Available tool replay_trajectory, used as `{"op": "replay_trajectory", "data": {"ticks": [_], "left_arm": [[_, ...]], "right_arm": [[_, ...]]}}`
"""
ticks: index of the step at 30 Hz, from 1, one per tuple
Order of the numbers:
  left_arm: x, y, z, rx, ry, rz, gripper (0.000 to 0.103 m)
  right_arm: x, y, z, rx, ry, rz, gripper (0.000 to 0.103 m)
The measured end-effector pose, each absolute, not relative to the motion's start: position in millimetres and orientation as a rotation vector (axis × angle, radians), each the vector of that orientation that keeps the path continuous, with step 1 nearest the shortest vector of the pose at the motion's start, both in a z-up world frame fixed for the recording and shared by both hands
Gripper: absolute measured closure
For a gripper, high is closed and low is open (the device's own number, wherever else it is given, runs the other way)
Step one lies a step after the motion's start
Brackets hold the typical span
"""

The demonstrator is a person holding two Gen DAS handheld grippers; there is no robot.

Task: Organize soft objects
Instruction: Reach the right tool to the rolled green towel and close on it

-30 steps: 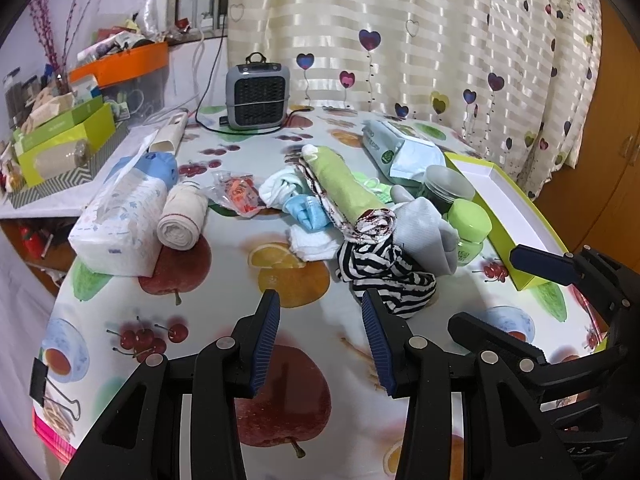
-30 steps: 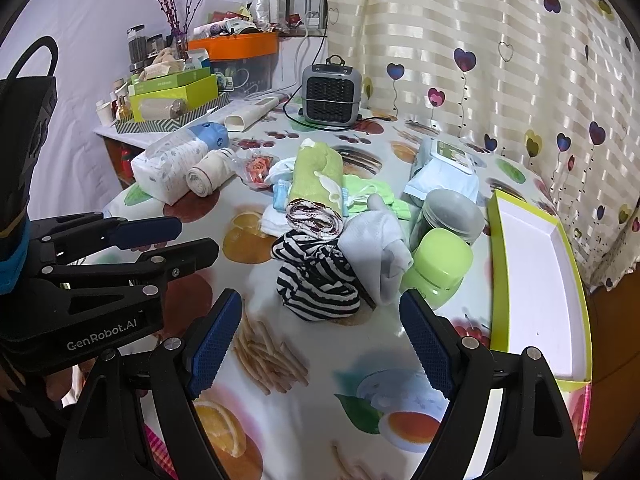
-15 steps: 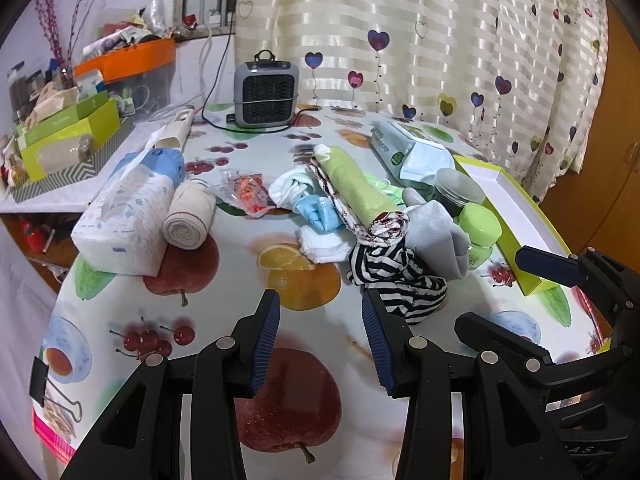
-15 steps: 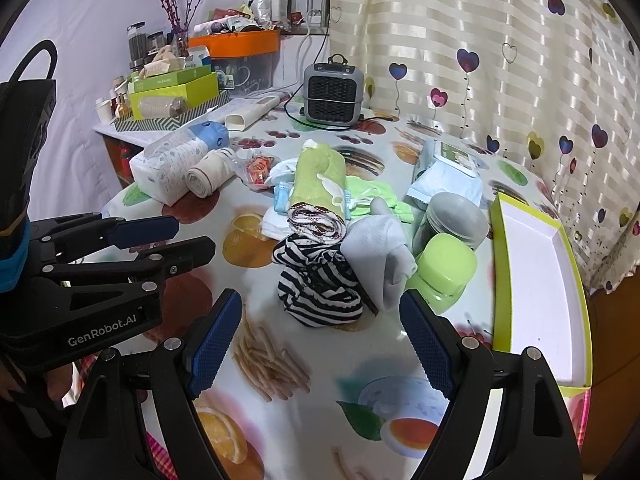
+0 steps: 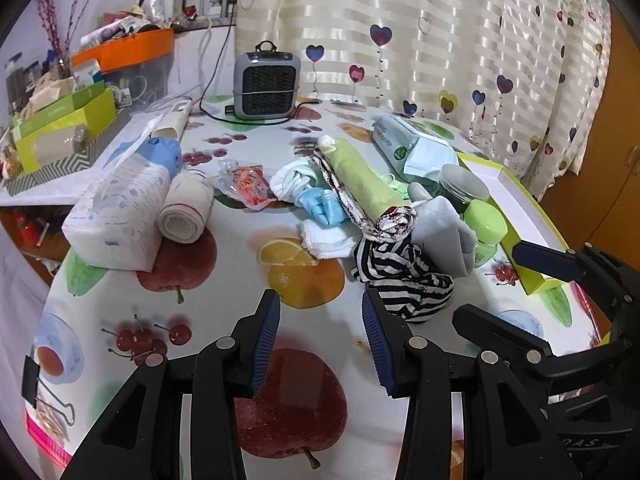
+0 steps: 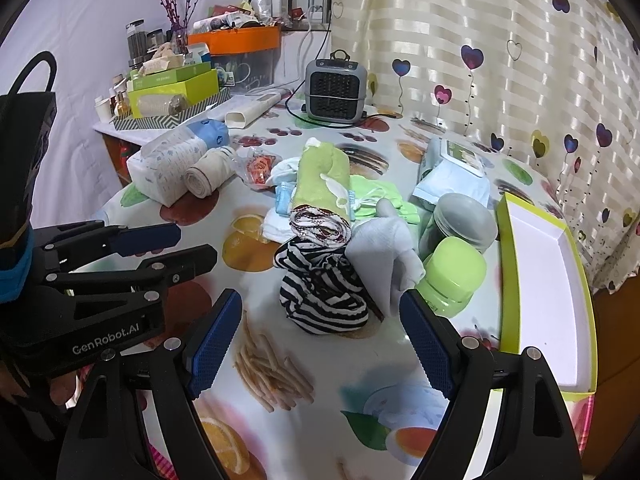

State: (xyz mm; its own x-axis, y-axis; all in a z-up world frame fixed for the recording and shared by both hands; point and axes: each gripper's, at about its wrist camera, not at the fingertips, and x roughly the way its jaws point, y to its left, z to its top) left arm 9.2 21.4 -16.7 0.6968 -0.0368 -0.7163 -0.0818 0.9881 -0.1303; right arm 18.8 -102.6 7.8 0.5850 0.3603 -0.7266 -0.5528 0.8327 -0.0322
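A heap of soft things lies mid-table: a black-and-white striped cloth (image 5: 404, 280) (image 6: 324, 288), a grey sock (image 5: 444, 228) (image 6: 384, 256), a rolled green towel (image 5: 364, 188) (image 6: 320, 192), white and blue cloths (image 5: 316, 204) and a beige bandage roll (image 5: 186, 212) (image 6: 208, 176). My left gripper (image 5: 320, 336) is open above the bare tablecloth, just short of the striped cloth. My right gripper (image 6: 320, 340) is open wide, in front of the same cloth. Both hold nothing.
A green-edged white tray (image 6: 548, 280) lies at the right. Green and grey jars (image 6: 452, 276) stand beside the heap. A tissue pack (image 5: 120, 208), a wipes pack (image 5: 404, 148), a snack packet (image 5: 244, 184) and a grey heater (image 5: 266, 80) sit further back. Boxes crowd a side shelf (image 6: 168, 92).
Both views have crept slightly nearer the heap; the striped cloth sits a little lower in frame. Jaws unchanged.
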Motion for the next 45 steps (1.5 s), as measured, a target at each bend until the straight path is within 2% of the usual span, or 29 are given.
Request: {"op": "replay_trajectory", "data": {"ticks": [45], "left_arm": [[47.3,55.7,-36.0,-0.209,0.827,0.047,0.061]], "right_arm": [[70.1,-73.0,3.0,-0.233,0.821,0.579,0.022]]}}
